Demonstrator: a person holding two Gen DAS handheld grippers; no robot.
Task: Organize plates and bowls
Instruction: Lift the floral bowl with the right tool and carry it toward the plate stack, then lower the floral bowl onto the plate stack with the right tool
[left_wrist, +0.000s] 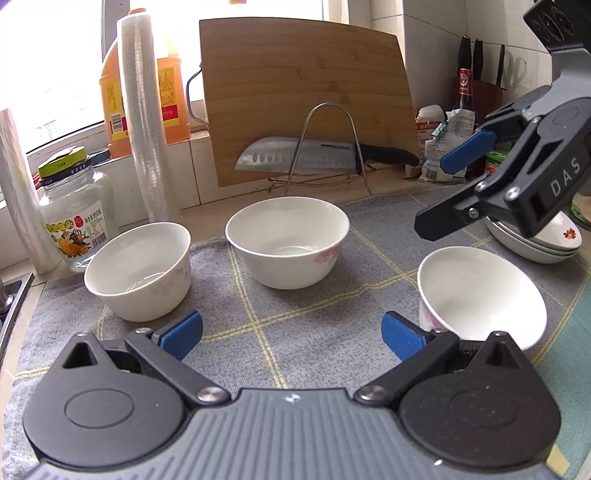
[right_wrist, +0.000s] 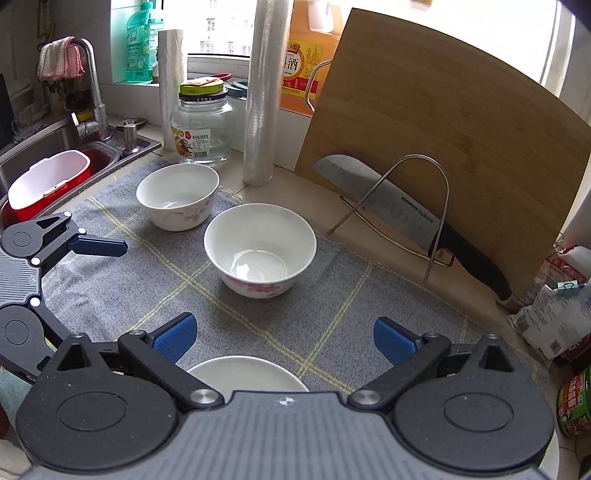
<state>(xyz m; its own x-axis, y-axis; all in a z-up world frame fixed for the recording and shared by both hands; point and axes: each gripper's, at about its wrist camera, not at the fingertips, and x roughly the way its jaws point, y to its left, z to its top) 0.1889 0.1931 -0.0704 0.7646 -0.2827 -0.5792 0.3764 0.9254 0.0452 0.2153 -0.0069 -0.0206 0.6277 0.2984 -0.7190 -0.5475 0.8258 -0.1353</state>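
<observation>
Three white bowls sit on the grey checked cloth (left_wrist: 295, 314) that covers the counter, seen from the left wrist: the left bowl (left_wrist: 138, 271) near a glass jar (left_wrist: 75, 218), the middle bowl (left_wrist: 288, 242) in front of the knife (left_wrist: 314, 155) and cutting board (left_wrist: 306, 96), and the right bowl (left_wrist: 480, 295) tilted toward the camera. A stack of plates (left_wrist: 543, 245) lies behind it at the cloth's right edge. The left tool (left_wrist: 291, 334) hovers low over the cloth with its blue pads wide apart and empty. The right tool (left_wrist: 447, 194) hangs above the plates, also spread.

From the right wrist, the right tool (right_wrist: 284, 338) is spread wide and empty, with one bowl's rim (right_wrist: 247, 373) just below it. Two bowls (right_wrist: 260, 249) (right_wrist: 177, 195) stand farther on. The left tool (right_wrist: 99, 245) enters from the left, and the sink (right_wrist: 55, 147) lies beyond it.
</observation>
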